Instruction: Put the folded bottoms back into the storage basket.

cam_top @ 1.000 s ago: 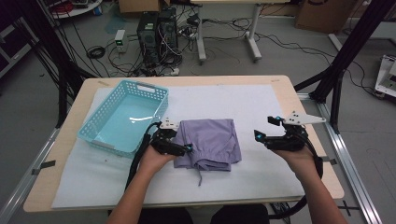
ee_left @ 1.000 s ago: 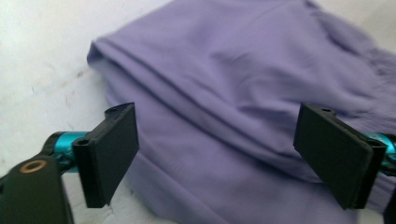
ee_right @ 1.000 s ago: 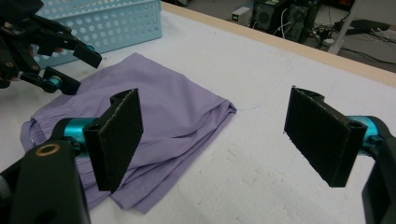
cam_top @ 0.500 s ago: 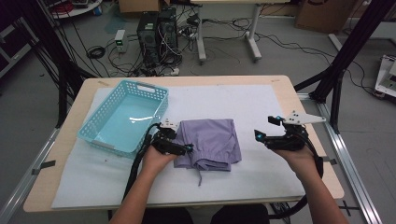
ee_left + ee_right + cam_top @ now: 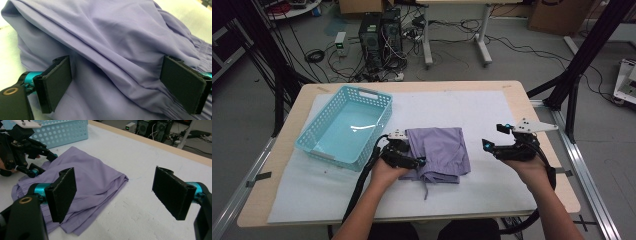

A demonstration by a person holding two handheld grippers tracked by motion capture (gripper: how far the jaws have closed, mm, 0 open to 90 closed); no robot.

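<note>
— Left gripper [image 5: 412, 161] sits at the near-left edge of the purple garment [image 5: 439, 152], jaws spread wide and nothing pinched between them. What does its own camera show?

— Its two flat black pads [image 5: 57, 81] stand apart over the cloth [image 5: 112, 50], which is thin, smooth woven fabric with soft ridged folds running across it. At the right there is a gathered, puckered band, like an elastic waist.

— And the shape of the garment on the table?

— Folded into a rough rectangle, layered, with a thin drawstring [image 5: 426, 189] trailing off its near edge. It lies flat on the white padded mat [image 5: 492, 190], which looks slightly pebbled and foam-like in the right gripper view.

— Right gripper [image 5: 493, 141]?

— Released too. Its jaws are wide apart, coarse black foam-faced pads [image 5: 63, 192], held above the bare mat to the right of the garment [image 5: 90, 182], not touching it.

— Anything else nearby?

— Light blue plastic basket [image 5: 347, 127], rectangular, with perforated walls of round holes and a glossy floor. It stands just left of the garment, at a slant. Under the mat, the wooden table [image 5: 532, 115] shows as a pale rim with rounded corners.
</note>
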